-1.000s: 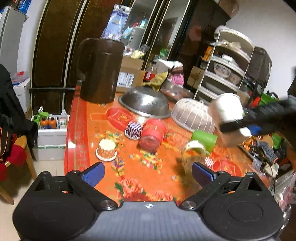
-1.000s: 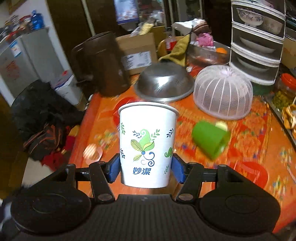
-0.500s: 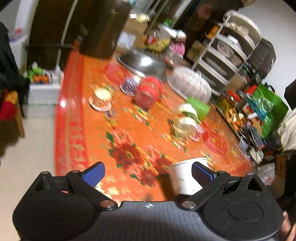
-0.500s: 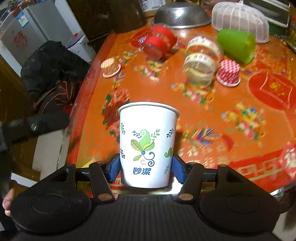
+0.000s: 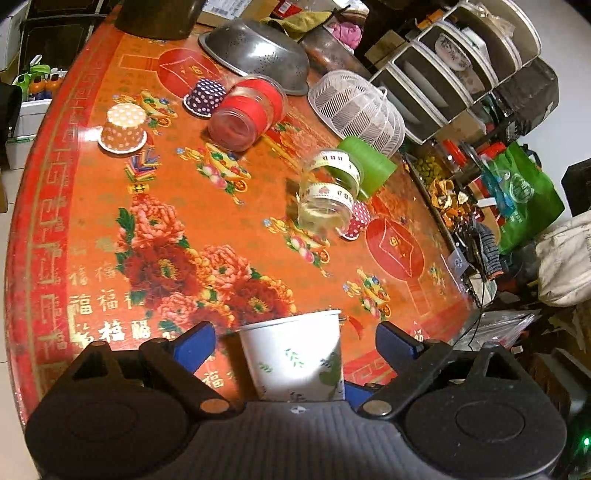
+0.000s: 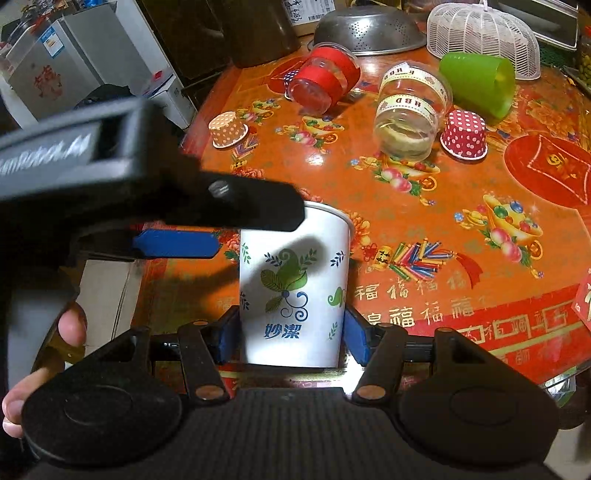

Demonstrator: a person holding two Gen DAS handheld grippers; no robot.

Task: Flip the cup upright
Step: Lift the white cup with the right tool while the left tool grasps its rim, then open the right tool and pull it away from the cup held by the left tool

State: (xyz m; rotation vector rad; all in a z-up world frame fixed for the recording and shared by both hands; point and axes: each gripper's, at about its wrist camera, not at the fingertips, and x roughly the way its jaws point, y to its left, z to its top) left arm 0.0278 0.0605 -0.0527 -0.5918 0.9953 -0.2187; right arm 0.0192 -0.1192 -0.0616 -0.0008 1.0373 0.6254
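Note:
A white paper cup (image 6: 293, 291) with a green leaf print stands upright at the near edge of the orange table (image 6: 443, 221). My right gripper (image 6: 290, 332) is shut on the cup's lower part. In the left wrist view the cup (image 5: 295, 354) sits between the spread fingers of my left gripper (image 5: 295, 341), which is open and does not touch it. The left gripper also shows in the right wrist view, with one blue pad (image 6: 173, 243) just left of the cup's rim.
Lying on their sides: a red cup (image 6: 325, 83), a clear cup with tape bands (image 6: 410, 110), a green cup (image 6: 480, 83). Upside-down muffin cups (image 6: 463, 134) (image 6: 227, 129), a steel colander (image 6: 369, 29), a white mesh cover (image 6: 484, 37), a rack (image 5: 454, 62).
My right gripper brought the cup down and back to the table's near edge. My left gripper moved in around the cup from the left and stayed open.

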